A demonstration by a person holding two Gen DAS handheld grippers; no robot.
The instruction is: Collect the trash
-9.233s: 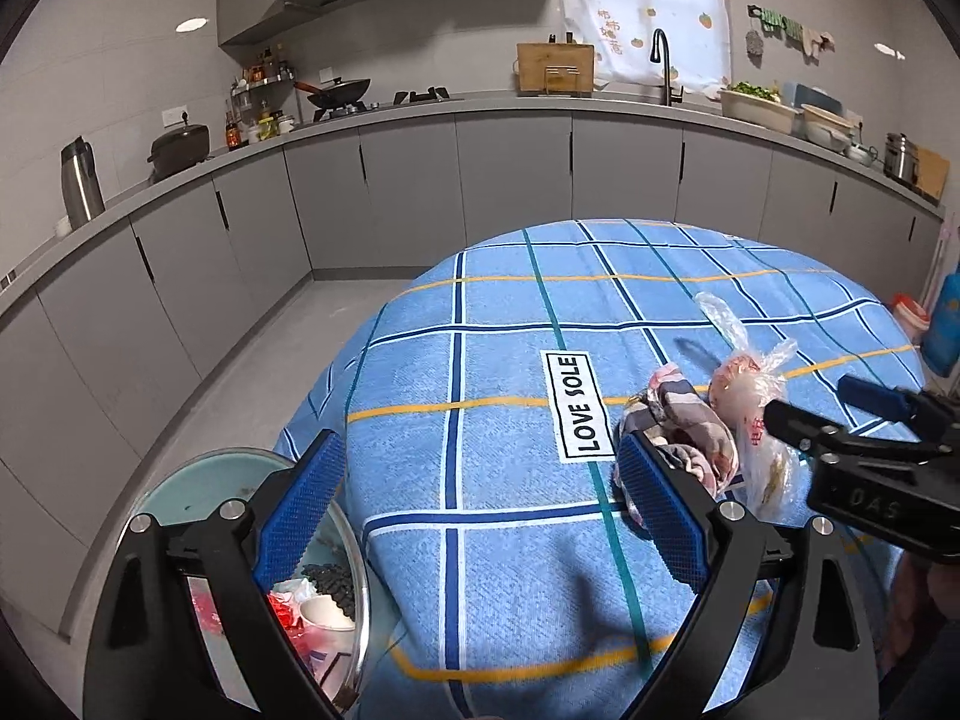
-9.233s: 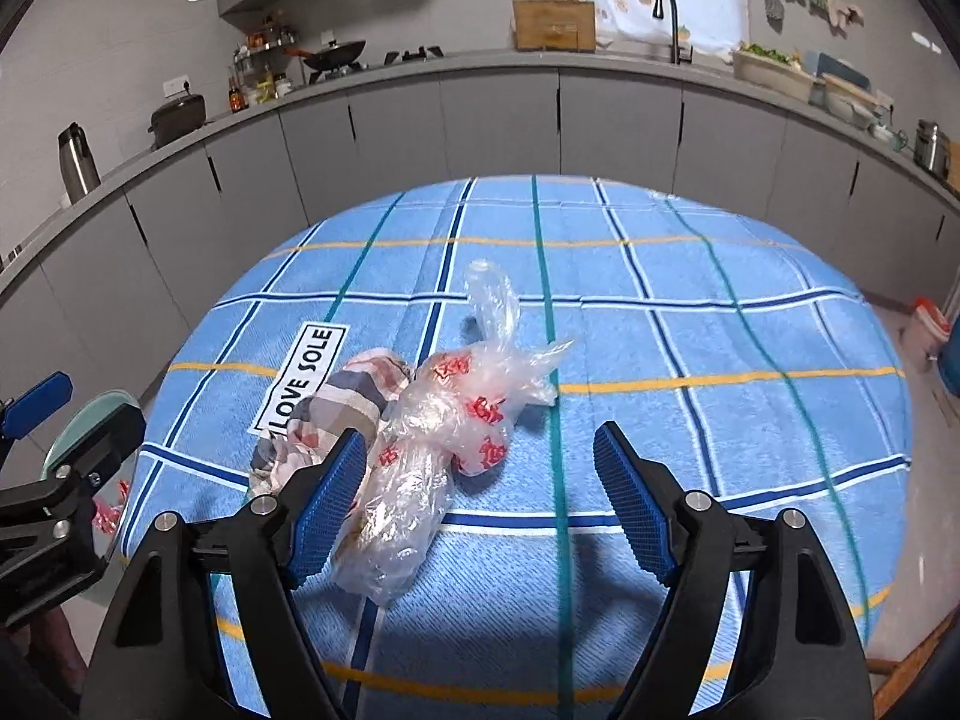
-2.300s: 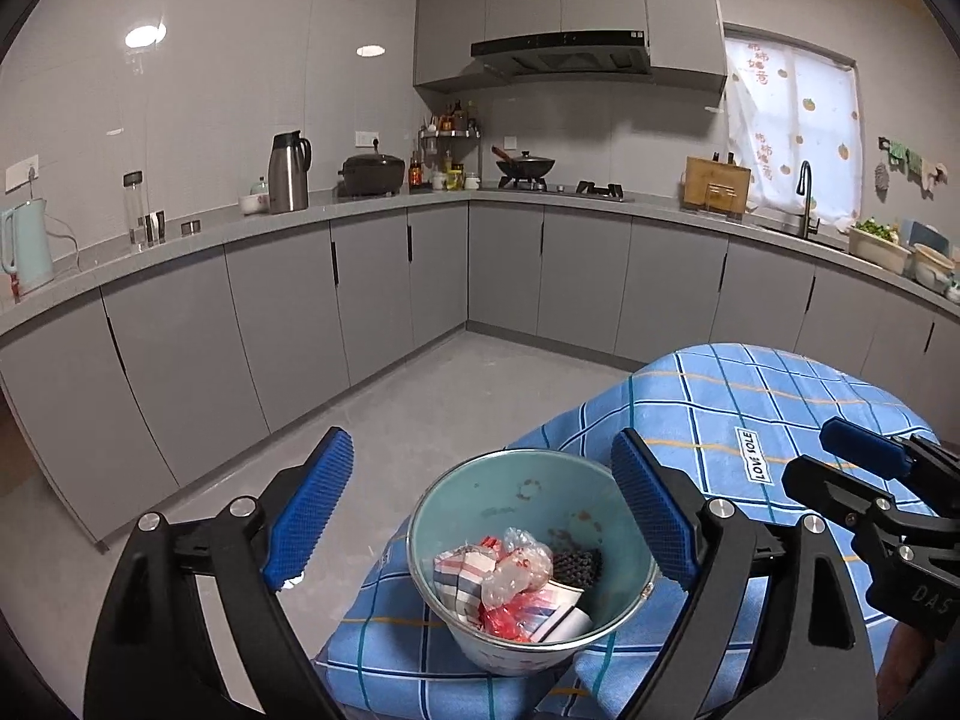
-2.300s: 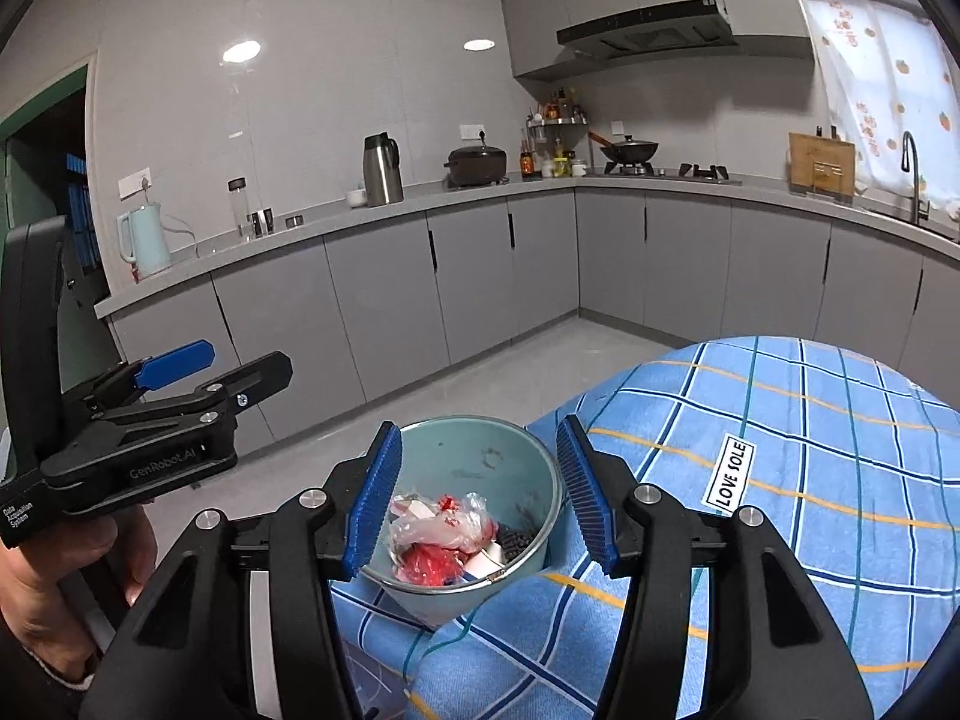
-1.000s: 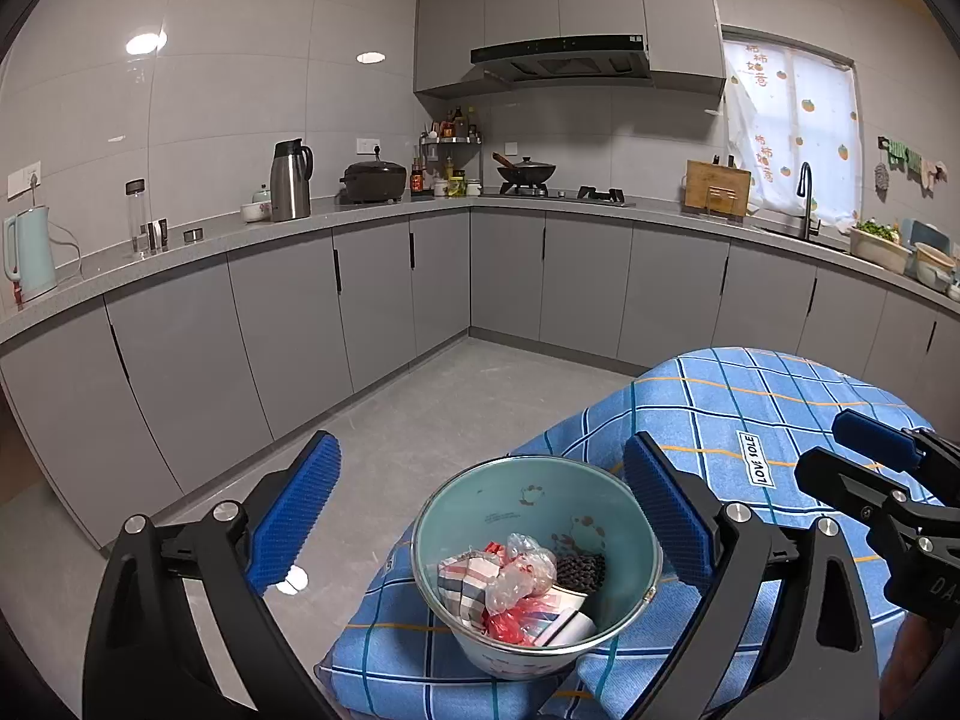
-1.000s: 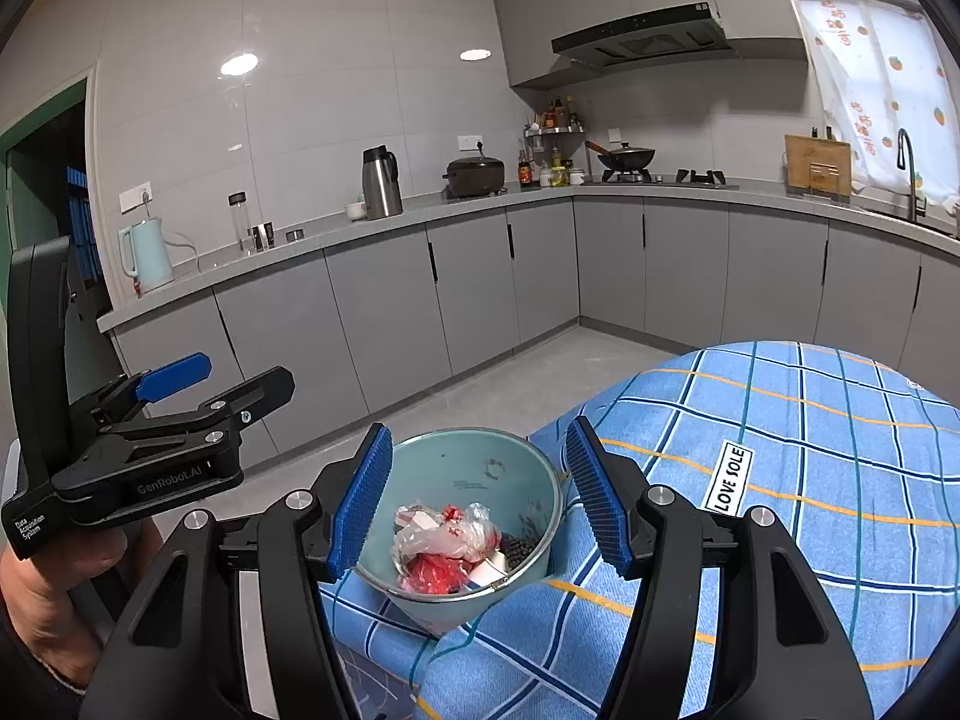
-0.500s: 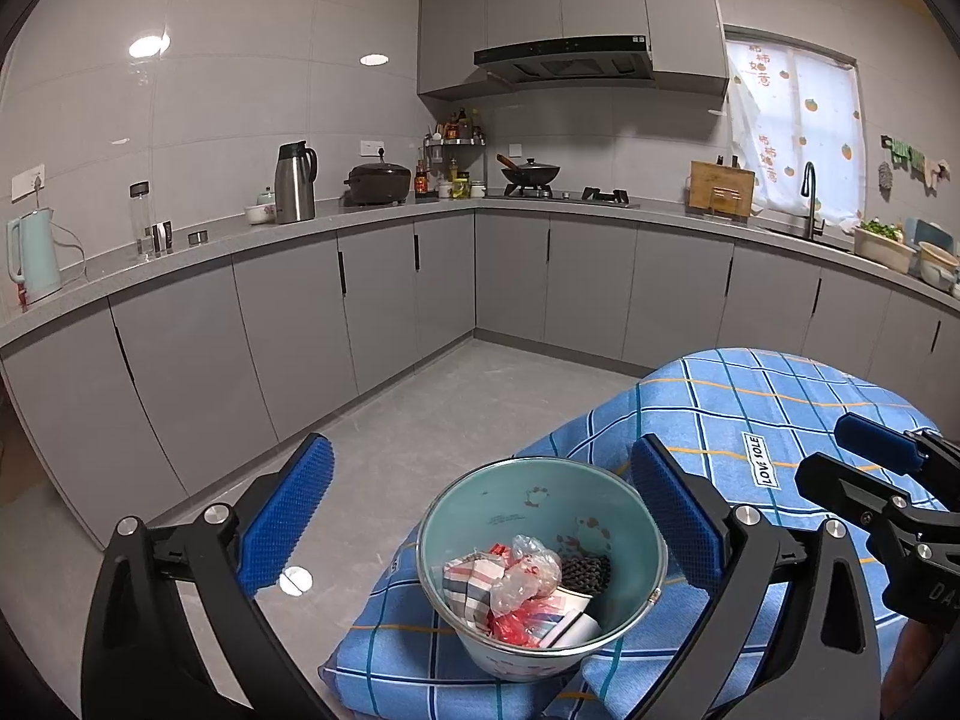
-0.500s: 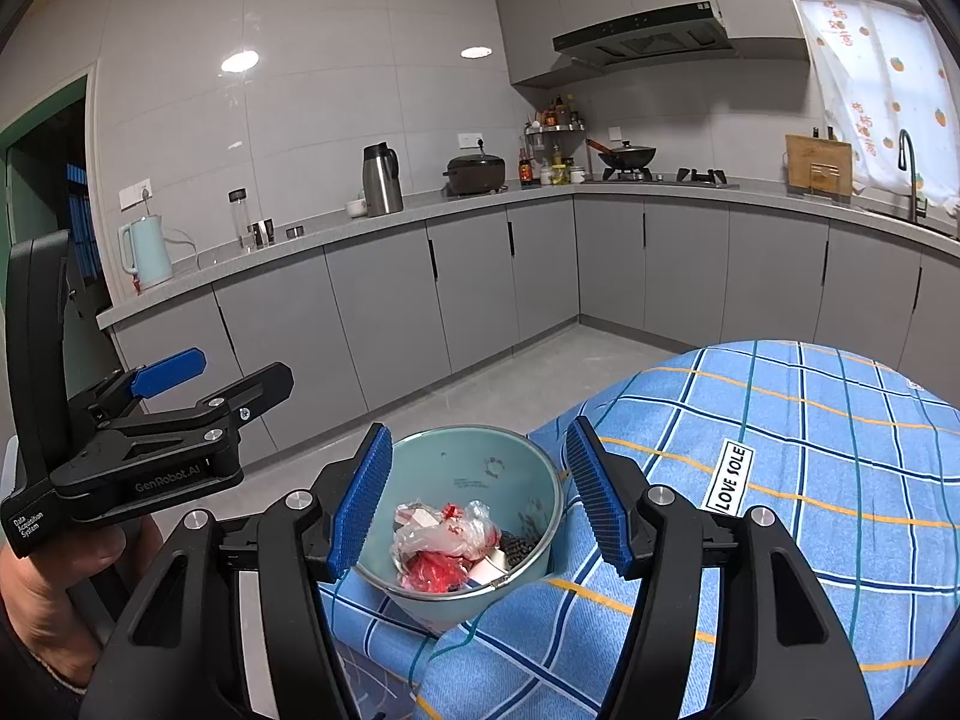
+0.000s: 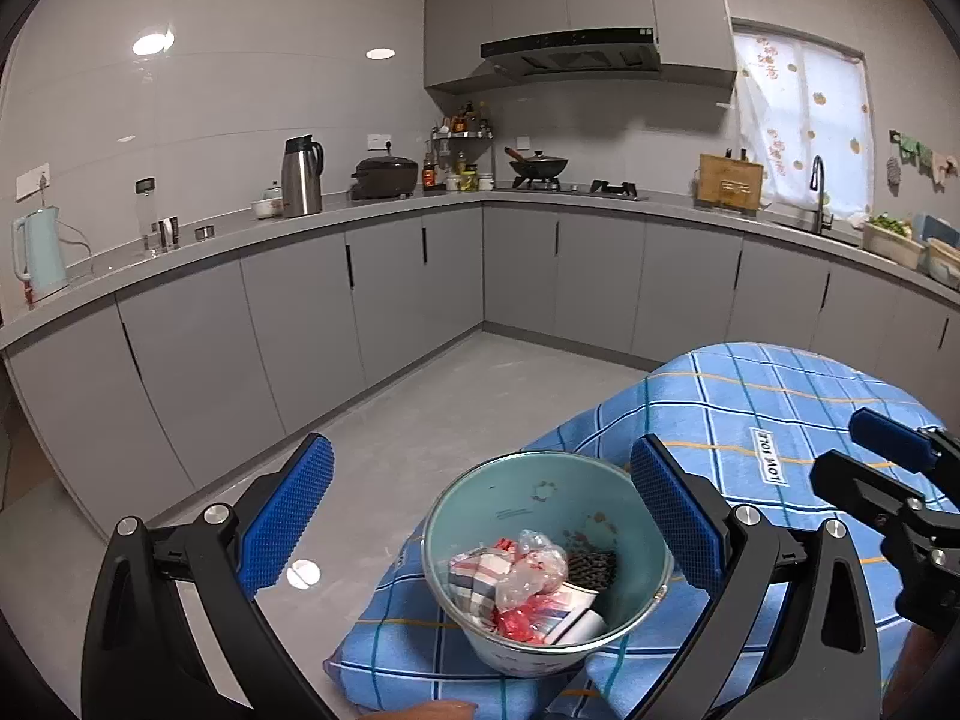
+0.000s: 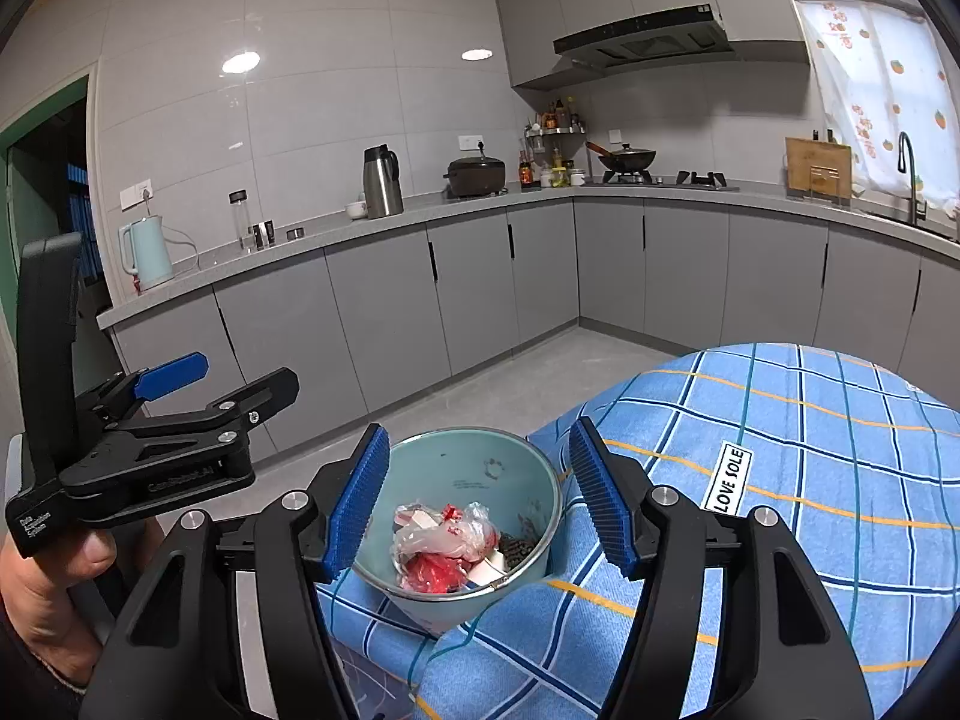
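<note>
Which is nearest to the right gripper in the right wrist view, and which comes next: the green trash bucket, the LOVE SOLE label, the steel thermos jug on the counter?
1. Green trash bucket: just ahead of the right gripper, between its open jaws in the picture.
2. LOVE SOLE label: on the blue tablecloth, to the right.
3. Steel thermos jug: on the far counter, upper left.

bucket [image 9: 543, 483] base hidden by tablecloth [image 9: 750, 396], table cut off

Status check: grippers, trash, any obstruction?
Left gripper open, empty. Right gripper open, empty. Trash sits in teal bin at table edge. Nothing in the way.
</note>
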